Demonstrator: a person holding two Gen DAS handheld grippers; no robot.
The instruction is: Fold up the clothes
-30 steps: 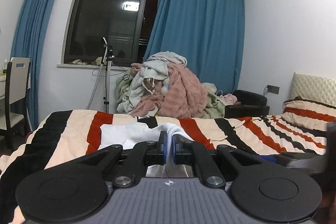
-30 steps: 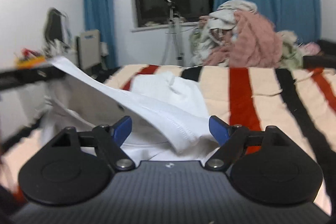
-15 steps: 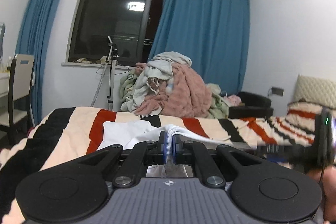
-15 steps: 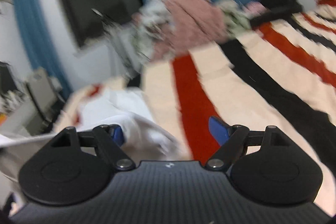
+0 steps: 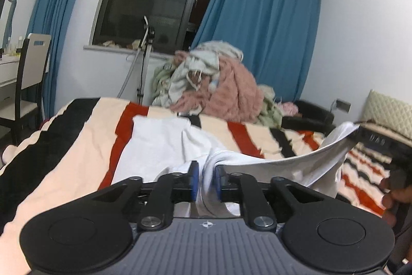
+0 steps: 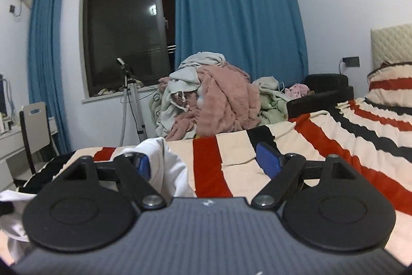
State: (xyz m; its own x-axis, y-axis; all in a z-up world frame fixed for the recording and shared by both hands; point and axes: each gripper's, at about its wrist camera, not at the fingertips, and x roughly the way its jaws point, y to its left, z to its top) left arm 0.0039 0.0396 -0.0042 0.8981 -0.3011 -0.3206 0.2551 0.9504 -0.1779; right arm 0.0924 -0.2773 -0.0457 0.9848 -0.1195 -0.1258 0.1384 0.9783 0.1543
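Observation:
A white garment (image 5: 157, 146) lies on the striped bed cover (image 5: 77, 151). My left gripper (image 5: 206, 179) is shut on a bunched edge of it, held just above the bed. A stretched edge of the garment runs right to a raised corner (image 5: 345, 130) beside the right gripper's dark body. In the right wrist view my right gripper (image 6: 208, 161) is open, its jaws wide apart. The white garment (image 6: 167, 166) drapes over its left finger (image 6: 141, 164); the right finger (image 6: 267, 159) is bare above the bed cover (image 6: 334, 146).
A pile of pink and pale clothes (image 5: 221, 92) sits beyond the bed under the blue curtains (image 5: 260, 30). A tripod stand (image 5: 144, 63) is by the window. A chair (image 5: 28, 74) and desk stand at the left. A dark armchair (image 6: 324, 92) and headboard (image 6: 391, 45) are at the right.
My right gripper swung from the left across the bed to the right and now faces the clothes pile. The garment's edge now stretches right from my left gripper, which tilted down a little.

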